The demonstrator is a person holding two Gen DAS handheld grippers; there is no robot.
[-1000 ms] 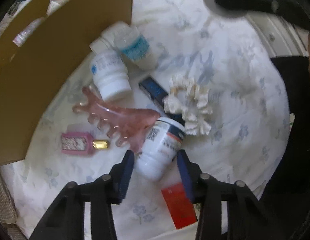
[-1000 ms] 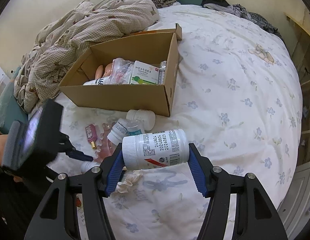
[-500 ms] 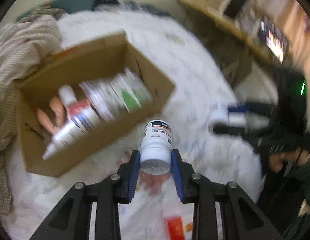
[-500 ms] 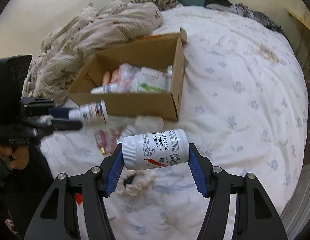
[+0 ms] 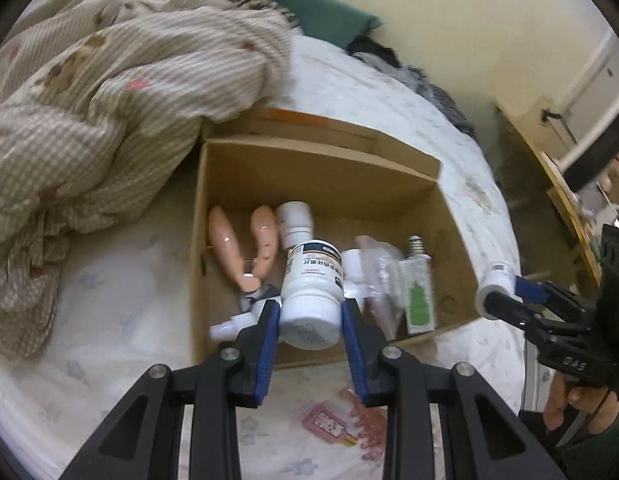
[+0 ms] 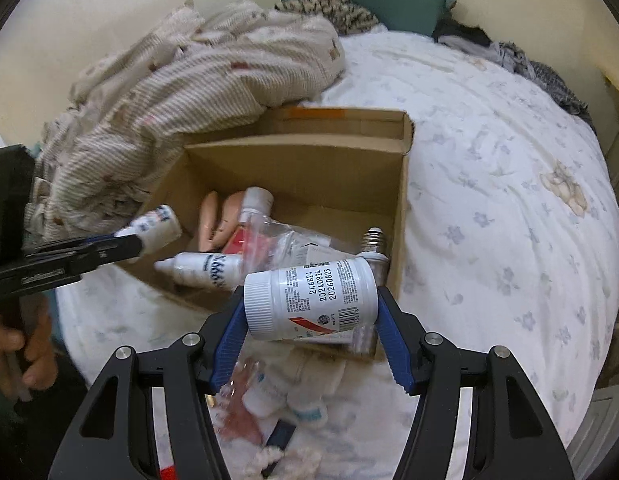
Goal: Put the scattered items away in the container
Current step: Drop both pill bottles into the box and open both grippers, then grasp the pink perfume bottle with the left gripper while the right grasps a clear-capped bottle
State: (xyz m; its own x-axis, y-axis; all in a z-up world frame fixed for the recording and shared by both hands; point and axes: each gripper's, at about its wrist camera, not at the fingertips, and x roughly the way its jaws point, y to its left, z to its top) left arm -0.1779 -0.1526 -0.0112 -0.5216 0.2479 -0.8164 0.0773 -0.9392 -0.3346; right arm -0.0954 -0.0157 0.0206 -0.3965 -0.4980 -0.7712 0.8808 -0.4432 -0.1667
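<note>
Two grippers, each loaded. Left gripper (image 5: 311,318) fingers pinch a white pill bottle (image 5: 312,292) over the near wall of the cardboard box (image 5: 449,216); right gripper (image 6: 311,328) fingers clamp a white date-stamped bottle (image 6: 311,300) sideways at the box's near right corner. Pink comb (image 5: 365,420) and pink tag (image 5: 325,426) lie on the floral bedsheet (image 6: 509,200) before the box. Beyond: checked blanket (image 5: 109,100), teal pillow (image 5: 329,16), cream wall (image 5: 449,8).
</note>
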